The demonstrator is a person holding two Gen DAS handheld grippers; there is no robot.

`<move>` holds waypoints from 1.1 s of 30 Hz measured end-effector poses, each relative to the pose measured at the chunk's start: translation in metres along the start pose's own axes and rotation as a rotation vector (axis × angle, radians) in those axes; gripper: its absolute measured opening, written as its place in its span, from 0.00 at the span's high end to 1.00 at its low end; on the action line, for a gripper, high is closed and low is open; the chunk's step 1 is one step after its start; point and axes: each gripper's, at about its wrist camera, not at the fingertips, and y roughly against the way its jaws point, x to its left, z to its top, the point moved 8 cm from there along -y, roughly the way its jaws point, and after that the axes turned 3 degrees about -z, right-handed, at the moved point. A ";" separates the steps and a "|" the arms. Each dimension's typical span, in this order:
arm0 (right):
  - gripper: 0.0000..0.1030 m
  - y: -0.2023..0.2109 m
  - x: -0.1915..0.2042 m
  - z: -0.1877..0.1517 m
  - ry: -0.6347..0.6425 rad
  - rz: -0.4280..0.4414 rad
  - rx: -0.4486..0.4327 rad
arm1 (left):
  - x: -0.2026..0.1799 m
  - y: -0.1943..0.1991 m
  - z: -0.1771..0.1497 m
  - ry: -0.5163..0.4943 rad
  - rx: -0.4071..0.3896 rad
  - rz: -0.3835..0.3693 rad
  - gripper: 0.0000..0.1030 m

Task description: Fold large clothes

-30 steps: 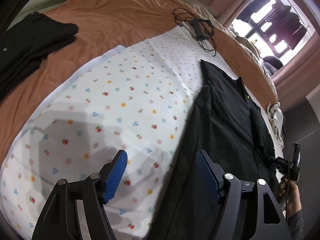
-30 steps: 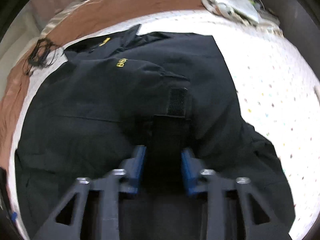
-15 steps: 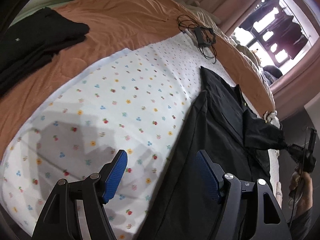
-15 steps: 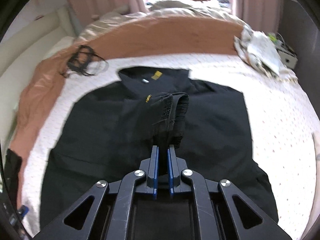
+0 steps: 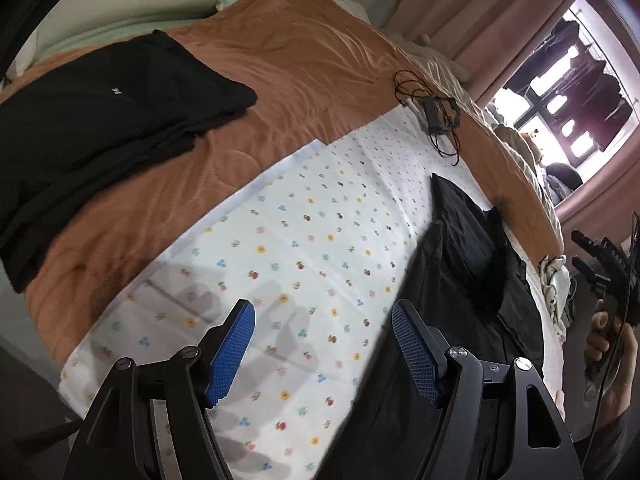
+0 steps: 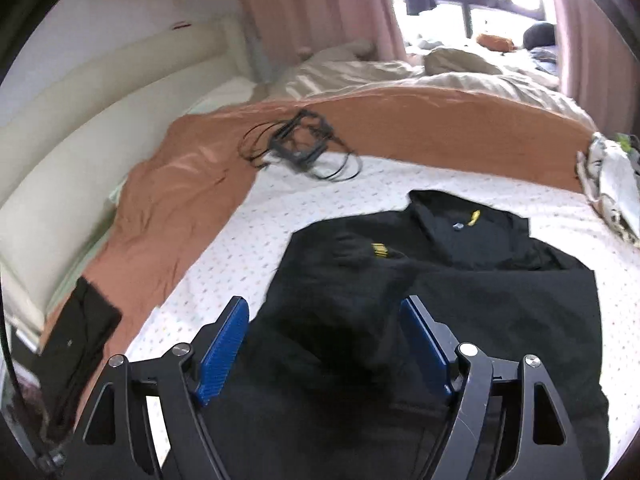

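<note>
A black jacket [image 6: 460, 300] with small yellow marks lies spread on a white dotted sheet [image 6: 248, 248] on the bed. Its sleeve lies folded across the body. My right gripper [image 6: 324, 340] is open and empty, hovering above the jacket's near part. In the left wrist view the jacket [image 5: 460, 264] lies at the right on the sheet [image 5: 304, 240]. My left gripper [image 5: 322, 344] is open and empty above the sheet, beside the jacket's left edge. The right gripper [image 5: 600, 256] shows at the far right, held in a hand.
A stack of folded black clothes [image 5: 92, 120] lies on the orange bedspread [image 5: 304, 64] at the left. A black cable bundle with a frame [image 6: 300, 144] lies at the sheet's far edge. Crumpled cloth [image 6: 612, 184] sits at the bed's right edge. The padded headboard [image 6: 92, 120] is at the left.
My right gripper has opened and let go of the jacket sleeve, which now lies on the jacket; it lifted back. My left gripper pulled back and up, staying open.
</note>
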 end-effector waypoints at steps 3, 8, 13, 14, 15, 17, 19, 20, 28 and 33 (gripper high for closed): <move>0.25 0.004 -0.008 -0.014 -0.013 0.006 0.021 | -0.001 0.003 -0.002 0.003 0.003 -0.005 0.30; 0.25 0.035 -0.042 -0.033 -0.032 -0.068 -0.003 | -0.013 0.012 -0.008 -0.030 -0.003 -0.014 0.30; 0.25 0.077 -0.092 -0.056 -0.104 -0.120 -0.035 | -0.027 0.023 -0.017 -0.046 -0.013 -0.029 0.30; 0.25 0.084 -0.100 -0.060 -0.112 -0.127 -0.042 | -0.030 0.026 -0.020 -0.055 -0.015 -0.032 0.30; 0.25 0.093 -0.109 -0.065 -0.120 -0.136 -0.051 | -0.034 0.028 -0.023 -0.063 -0.017 -0.034 0.30; 0.25 0.112 -0.125 -0.076 -0.135 -0.158 -0.072 | -0.039 0.032 -0.028 -0.074 -0.020 -0.040 0.30; 0.25 0.135 -0.137 -0.084 -0.138 -0.167 -0.120 | -0.044 0.036 -0.033 -0.078 -0.023 -0.048 0.30; 0.25 0.146 -0.141 -0.089 -0.136 -0.171 -0.142 | -0.047 0.038 -0.037 -0.078 -0.023 -0.057 0.30; 0.25 0.220 -0.177 -0.132 -0.132 -0.234 -0.229 | -0.080 0.062 -0.063 -0.134 -0.038 -0.126 0.30; 0.25 0.256 -0.206 -0.173 -0.170 -0.269 -0.230 | -0.093 0.082 -0.082 -0.190 -0.060 -0.151 0.30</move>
